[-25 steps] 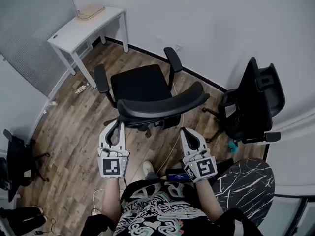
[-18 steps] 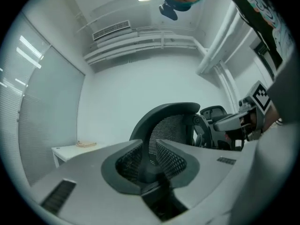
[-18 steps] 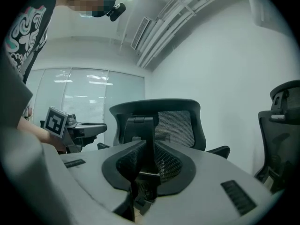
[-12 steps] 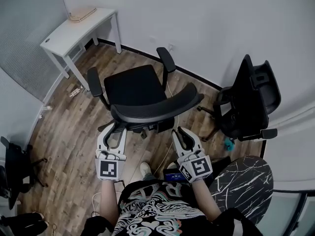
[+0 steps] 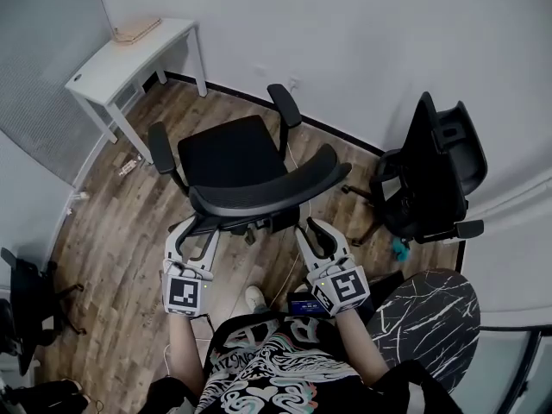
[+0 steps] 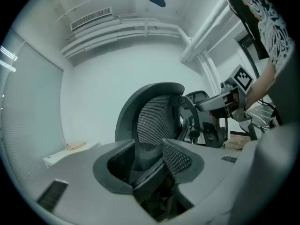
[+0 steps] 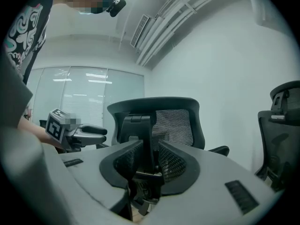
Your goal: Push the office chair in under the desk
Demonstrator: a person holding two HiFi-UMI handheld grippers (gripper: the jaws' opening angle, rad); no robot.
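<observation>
At the far left edge, part of a dark chair (image 5: 24, 285) juts into the head view. Above it, one white counter (image 5: 103, 69) stands in the corner with a tan thing (image 5: 136, 31) on its far end, too small to identify. The left gripper (image 5: 197, 231) carries a cube with a black-and-white square marker, a pattern and not readable text. Its fingers (image 6: 180, 158) have just been opening and now stand well apart. The chair's mesh back shows in the gap between them, and the pads do not press on it. The office chair (image 5: 233, 158) is on the wood floor (image 5: 112, 222), clear of the counter and not under it. Its curved back faces the person and its two armrests point towards the wall. The right gripper (image 5: 313, 234) has a marker cube of its own. Its fingers (image 7: 173, 163) have also just been opening and stand apart, and the spine of the chair's back support shows between them, not gripped. The person's shirt (image 5: 276, 373) has a swirling print that cannot be read. A second black office chair (image 5: 435, 175) stands by the wall to the right, making three chairs counting the partial one. One round dark table (image 5: 435, 313) with pale veining is at the lower right.
</observation>
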